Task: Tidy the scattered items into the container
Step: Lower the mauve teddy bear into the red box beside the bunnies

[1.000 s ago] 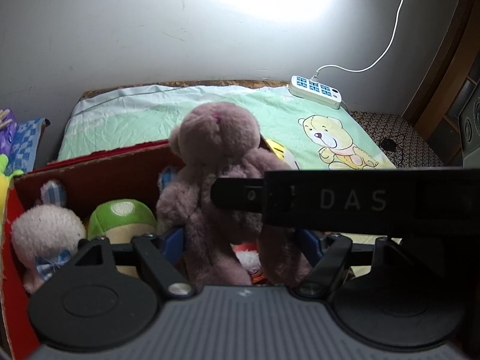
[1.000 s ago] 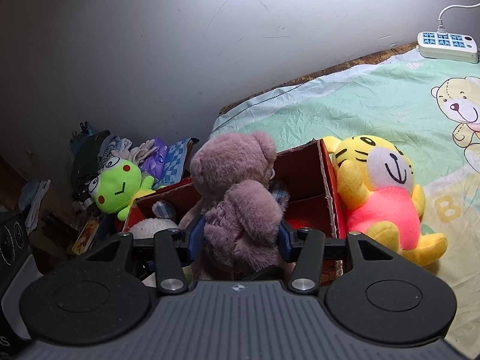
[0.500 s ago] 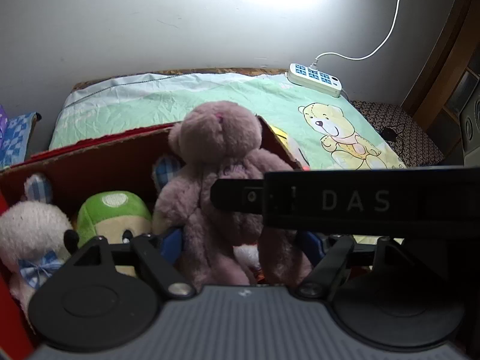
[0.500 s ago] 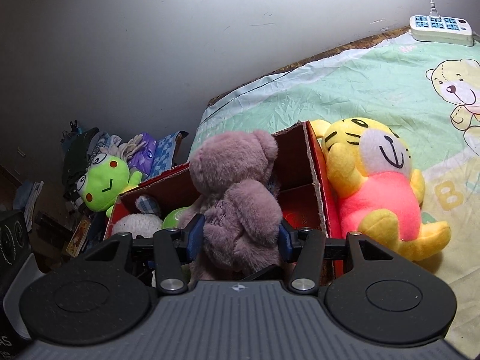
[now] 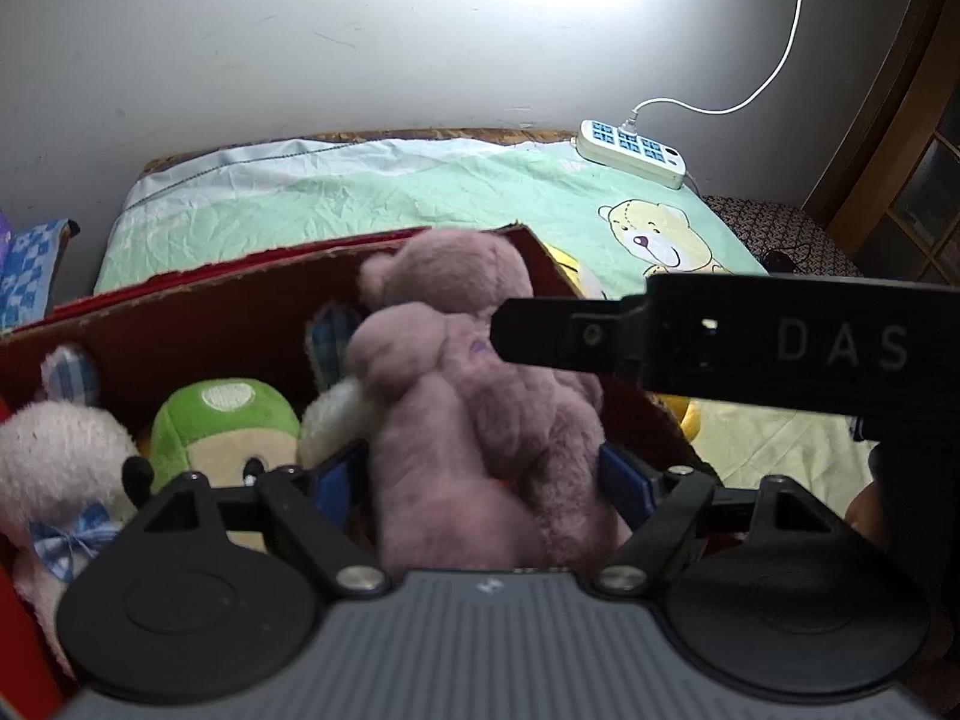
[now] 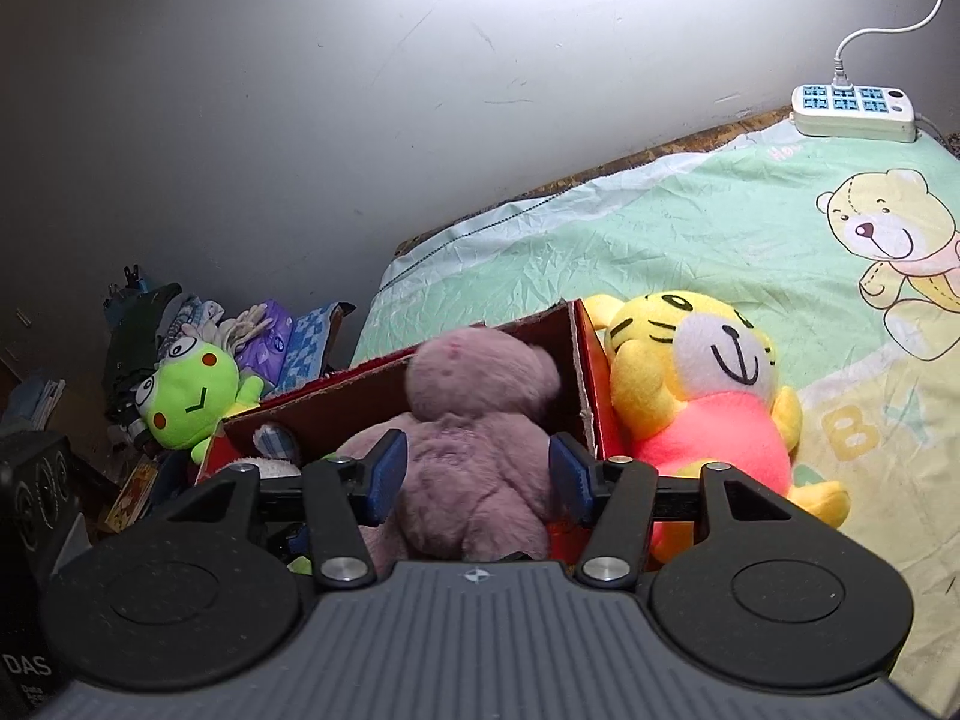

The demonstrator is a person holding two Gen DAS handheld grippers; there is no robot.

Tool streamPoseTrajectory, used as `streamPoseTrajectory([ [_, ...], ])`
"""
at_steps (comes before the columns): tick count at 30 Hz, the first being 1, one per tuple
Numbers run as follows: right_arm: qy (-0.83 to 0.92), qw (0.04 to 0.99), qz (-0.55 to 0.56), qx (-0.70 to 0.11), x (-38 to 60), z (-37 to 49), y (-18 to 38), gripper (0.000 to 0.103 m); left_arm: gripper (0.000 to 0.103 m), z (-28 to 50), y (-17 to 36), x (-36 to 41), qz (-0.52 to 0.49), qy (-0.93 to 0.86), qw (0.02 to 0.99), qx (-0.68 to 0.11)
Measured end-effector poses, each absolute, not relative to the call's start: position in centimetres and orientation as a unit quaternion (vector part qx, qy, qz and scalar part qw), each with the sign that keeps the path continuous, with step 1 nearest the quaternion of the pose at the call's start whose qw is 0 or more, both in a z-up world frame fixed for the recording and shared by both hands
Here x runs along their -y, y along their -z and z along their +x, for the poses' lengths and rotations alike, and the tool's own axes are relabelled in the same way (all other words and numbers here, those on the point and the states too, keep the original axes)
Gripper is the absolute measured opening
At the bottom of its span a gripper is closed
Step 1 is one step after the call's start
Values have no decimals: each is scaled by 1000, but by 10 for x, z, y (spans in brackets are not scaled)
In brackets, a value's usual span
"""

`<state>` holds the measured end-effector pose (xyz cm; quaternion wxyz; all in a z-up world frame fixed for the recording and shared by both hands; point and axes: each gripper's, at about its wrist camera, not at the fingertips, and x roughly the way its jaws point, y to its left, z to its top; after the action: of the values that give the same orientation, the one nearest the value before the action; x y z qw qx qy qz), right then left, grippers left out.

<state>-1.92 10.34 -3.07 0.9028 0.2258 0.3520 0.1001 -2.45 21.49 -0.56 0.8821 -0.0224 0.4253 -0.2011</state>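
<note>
Bedsheet (image 6: 690, 228) behind; right claw (image 6: 474, 471) opened, bear (image 6: 474, 420) dropped into box (image 6: 579, 360); left claw (image 5: 480, 480) open.

A home bedroom: ahead of the claw lies a bed with a child's green sheet (image 6: 660, 228) printed with a cartoon bear (image 6: 888, 240), a power strip (image 6: 852, 111) at the wall beyond, plush toys in a red box (image 5: 198, 324) just in front, clutter heaped off left.
</note>
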Motion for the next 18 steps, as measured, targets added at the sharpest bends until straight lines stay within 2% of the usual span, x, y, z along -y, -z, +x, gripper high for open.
streamPoseTrajectory([
  [2, -103, 904, 221, -352, -106, -17, 29, 46, 80, -25, 5, -214, -20, 201, 883, -424],
  [5, -106, 901, 214, -361, -111, -15, 33, 42, 81, -27, 6, -211, -12, 200, 884, -423],
  [18, -99, 896, 205, -381, -115, -15, 43, 42, 82, -31, 10, -205, 2, 200, 883, -425],
])
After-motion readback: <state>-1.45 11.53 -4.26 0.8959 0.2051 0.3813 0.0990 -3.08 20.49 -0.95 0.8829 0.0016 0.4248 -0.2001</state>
